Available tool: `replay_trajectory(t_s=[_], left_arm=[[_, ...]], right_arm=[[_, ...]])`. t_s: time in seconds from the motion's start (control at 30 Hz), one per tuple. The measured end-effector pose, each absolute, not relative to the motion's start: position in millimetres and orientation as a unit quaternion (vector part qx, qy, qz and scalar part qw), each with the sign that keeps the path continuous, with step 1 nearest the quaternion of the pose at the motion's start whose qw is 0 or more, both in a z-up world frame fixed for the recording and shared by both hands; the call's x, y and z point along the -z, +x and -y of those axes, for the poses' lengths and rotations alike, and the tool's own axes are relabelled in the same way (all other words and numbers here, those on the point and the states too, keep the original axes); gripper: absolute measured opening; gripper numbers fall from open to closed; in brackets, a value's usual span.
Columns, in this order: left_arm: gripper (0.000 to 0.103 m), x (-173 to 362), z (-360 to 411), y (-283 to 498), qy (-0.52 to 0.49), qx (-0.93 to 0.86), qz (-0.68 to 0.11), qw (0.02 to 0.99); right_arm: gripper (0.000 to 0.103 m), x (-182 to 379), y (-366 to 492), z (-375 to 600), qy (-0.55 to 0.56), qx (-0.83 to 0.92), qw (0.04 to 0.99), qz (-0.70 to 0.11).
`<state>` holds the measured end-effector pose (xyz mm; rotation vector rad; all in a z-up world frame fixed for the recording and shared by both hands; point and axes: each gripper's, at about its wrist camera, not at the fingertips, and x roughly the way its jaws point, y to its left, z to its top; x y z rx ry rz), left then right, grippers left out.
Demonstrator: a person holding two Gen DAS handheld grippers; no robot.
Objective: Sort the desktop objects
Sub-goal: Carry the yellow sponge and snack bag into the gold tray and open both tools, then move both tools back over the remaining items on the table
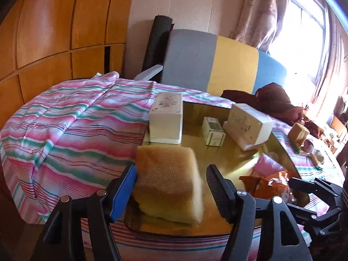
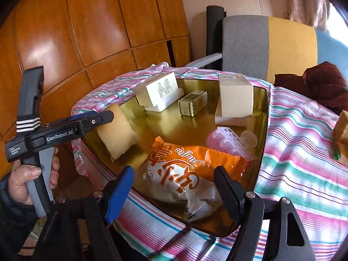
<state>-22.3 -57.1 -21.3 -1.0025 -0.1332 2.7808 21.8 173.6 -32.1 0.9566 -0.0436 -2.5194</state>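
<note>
A yellow sponge (image 1: 167, 180) lies tilted at the near left corner of the gold tray (image 1: 235, 158). My left gripper (image 1: 171, 169) is open around it: the blue finger touches its left side and the black finger stands just off its right side. The right wrist view shows the same sponge (image 2: 117, 130) beside the left gripper (image 2: 102, 117), which a hand holds. My right gripper (image 2: 174, 189) is open and hovers over an orange-and-white snack bag (image 2: 180, 169). Two white boxes (image 2: 158, 91) (image 2: 236, 95) and a small green box (image 2: 192, 103) stand at the tray's far side.
A pink hair roller (image 2: 226, 141) and a clear cup (image 2: 249, 138) lie right of the bag. A striped cloth (image 1: 76, 126) surrounds the tray. On it at the right are another sponge (image 1: 300, 132) and a dark red cloth (image 2: 324, 82). A chair (image 1: 213, 61) and wooden panels (image 1: 54, 32) stand behind.
</note>
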Motion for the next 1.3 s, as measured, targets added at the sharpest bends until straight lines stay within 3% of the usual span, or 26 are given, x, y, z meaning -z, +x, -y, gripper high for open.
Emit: replay_trajectory(t_s=[0.27,0.57,0.9,1.3], left_arm=[[0.068,8.7,55.5,-17.7,-0.327,-0.934,0.077,0.127],[0.071,-18.6,8.1,-32.7,-0.337,-0.917,0.096,0.189],[0.071,-61.1,-169.0,-51.7,-0.33,-0.882,-0.087,0.324],[0.073,-35.9,-350.0,-81.6,-0.338,-0.798,-0.238,0.438]], right_arm=[[0.085,16.7,37.5,-228.2,0.298,0.931,0.193,0.086],[0.088,46.6,62.0,-345.9,0.324,0.932,0.025,0.161],[0.091,67.0,84.6,-453.6,0.303,0.917,-0.14,0.219],[0.101,82.5,83.8,-463.1,0.285,0.923,-0.113,0.234]])
